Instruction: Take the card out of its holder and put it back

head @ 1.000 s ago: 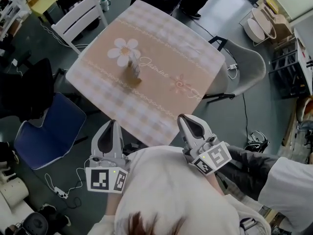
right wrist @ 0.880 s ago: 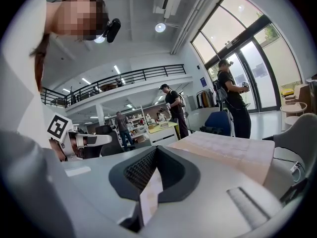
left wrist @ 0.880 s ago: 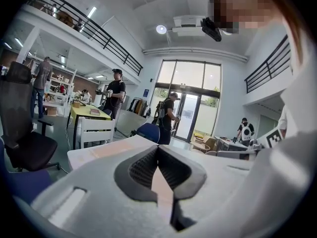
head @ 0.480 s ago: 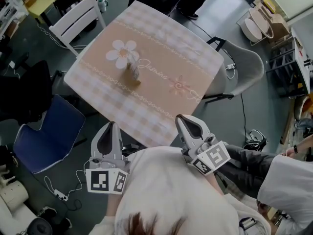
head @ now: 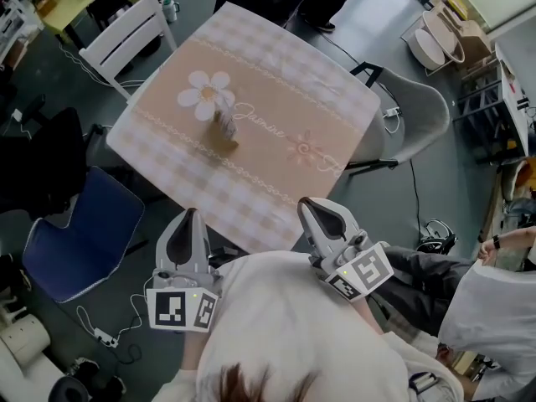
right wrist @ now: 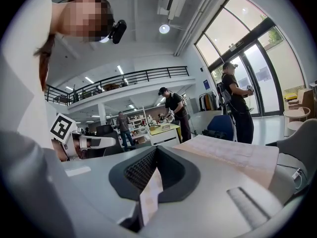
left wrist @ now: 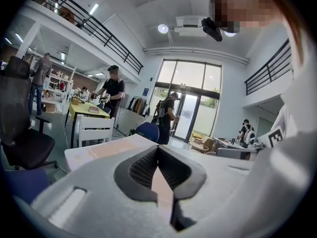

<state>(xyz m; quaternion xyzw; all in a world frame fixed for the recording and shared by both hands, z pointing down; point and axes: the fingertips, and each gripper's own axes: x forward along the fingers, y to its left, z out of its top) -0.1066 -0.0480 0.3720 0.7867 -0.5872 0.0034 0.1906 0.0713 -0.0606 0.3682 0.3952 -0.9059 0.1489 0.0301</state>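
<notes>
Left gripper [head: 190,213] and right gripper [head: 310,202] hover beside the tabletop [head: 285,90], fingers pressed together; the holder [head: 224,126] stands mid-tabletop.

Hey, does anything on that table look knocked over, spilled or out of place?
Nothing stands out. The card sits in its holder on the tablecloth, and nothing is spilled.

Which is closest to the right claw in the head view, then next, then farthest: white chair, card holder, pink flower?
1. Pink flower, on the tablecloth near the right claw.
2. Card holder, further left.
3. White chair, past the tablecloth, left.
</notes>
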